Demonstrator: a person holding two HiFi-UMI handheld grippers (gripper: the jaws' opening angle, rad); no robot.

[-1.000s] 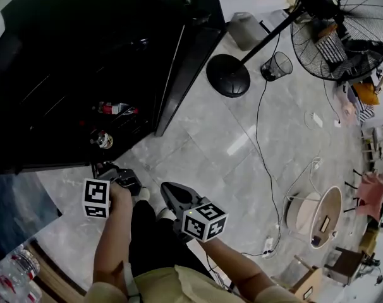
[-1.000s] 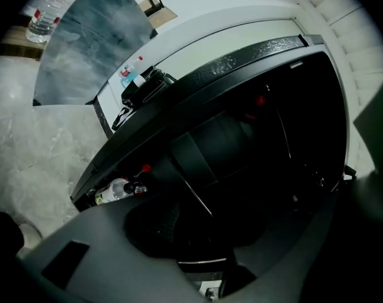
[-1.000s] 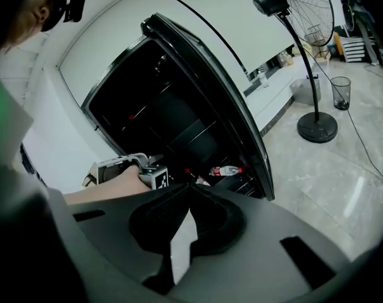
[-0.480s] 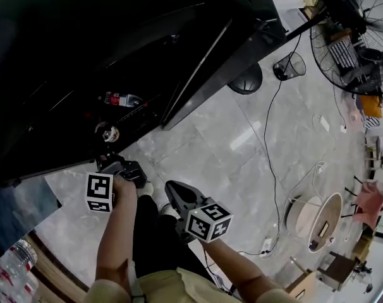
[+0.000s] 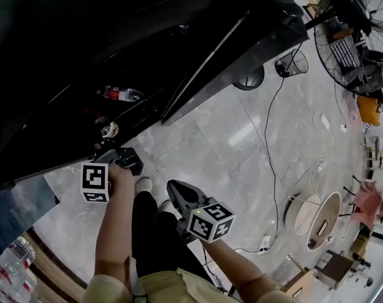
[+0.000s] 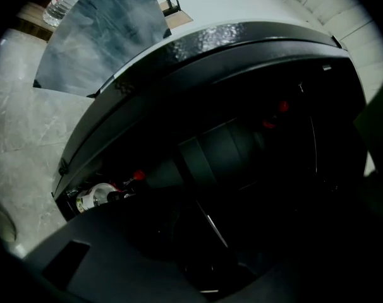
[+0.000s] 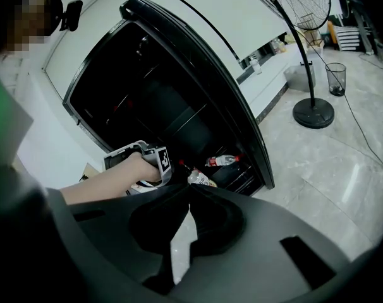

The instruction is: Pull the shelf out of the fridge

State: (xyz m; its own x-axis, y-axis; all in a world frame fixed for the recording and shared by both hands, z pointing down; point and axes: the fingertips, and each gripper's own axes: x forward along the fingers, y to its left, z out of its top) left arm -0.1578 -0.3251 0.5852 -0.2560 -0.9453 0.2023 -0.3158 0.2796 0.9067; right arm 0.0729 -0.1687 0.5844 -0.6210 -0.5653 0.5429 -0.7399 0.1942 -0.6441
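Observation:
The black fridge point(image 5: 84, 49) stands open, with its door point(image 5: 229, 49) swung out to the right. Its inside is very dark; I make out only faint shelf lines point(image 7: 188, 115). A red-labelled bottle point(image 5: 119, 94) and a second bottle point(image 5: 107, 129) lie low in it. My left gripper point(image 5: 115, 156) is at the fridge's lower front edge beside those bottles. Its jaws are lost in the dark in the left gripper view. My right gripper point(image 5: 177, 191) hangs over the floor, apart from the fridge, shut and holding nothing point(image 7: 190, 188).
A standing fan point(image 5: 359, 36) with its round base point(image 5: 248, 77) and a wire waste bin point(image 5: 289, 62) are right of the door. A cable point(image 5: 267, 150) runs across the marble floor. Water bottles point(image 5: 8, 273) sit at lower left. The person's shoe point(image 5: 143, 185) is between the grippers.
The head view has come closer, so the fridge fills more of the frame. My left gripper has moved up towards the fridge's lower edge. The right gripper has hardly moved.

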